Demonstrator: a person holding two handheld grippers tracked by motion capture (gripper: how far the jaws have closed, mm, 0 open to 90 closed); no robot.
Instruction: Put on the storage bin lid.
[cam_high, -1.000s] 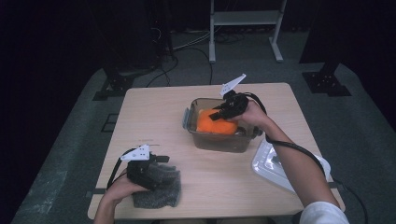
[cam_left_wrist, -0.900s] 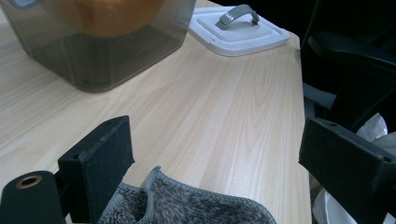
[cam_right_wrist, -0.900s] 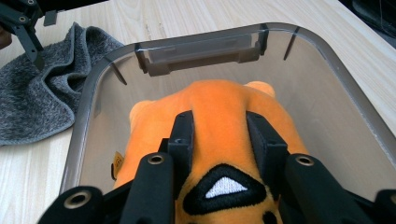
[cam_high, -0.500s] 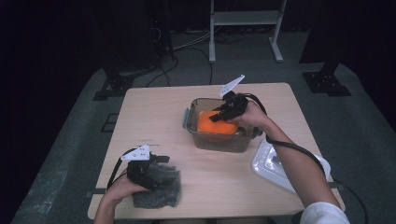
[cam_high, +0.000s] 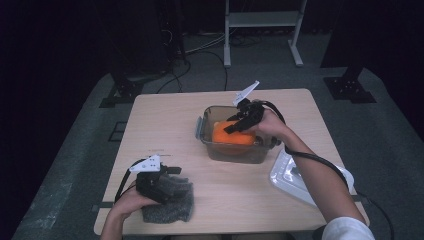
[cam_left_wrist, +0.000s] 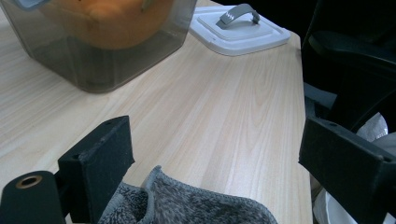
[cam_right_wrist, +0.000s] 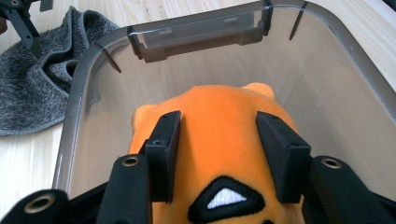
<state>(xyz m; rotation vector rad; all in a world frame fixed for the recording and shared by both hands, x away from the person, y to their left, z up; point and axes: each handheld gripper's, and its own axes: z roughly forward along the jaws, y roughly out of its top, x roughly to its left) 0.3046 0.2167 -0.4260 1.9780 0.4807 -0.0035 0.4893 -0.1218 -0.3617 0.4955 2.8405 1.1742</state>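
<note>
An orange plush toy (cam_high: 231, 134) lies inside a clear smoky plastic container (cam_high: 205, 127) at the middle of the table. My right gripper (cam_high: 235, 125) reaches down into it. In the right gripper view its jaws (cam_right_wrist: 218, 122) have just been opening and now stand apart on either side of the toy (cam_right_wrist: 219, 140), loose around it. My left gripper (cam_high: 167, 175) rests at the near left over a grey knitted cloth (cam_high: 175, 202). Its jaws (cam_left_wrist: 215, 140) are spread wide, with the cloth's edge (cam_left_wrist: 196, 205) lying low between them.
A white lid with a grey handle (cam_high: 295, 175) lies on the table right of the container, near the right edge. The person's right forearm crosses above it. Bare wood stretches between cloth and container (cam_left_wrist: 70, 65). Dark floor, cables and stand legs surround the table.
The right gripper's jaws look a little wider over the orange toy. Both hands have kept their places.
</note>
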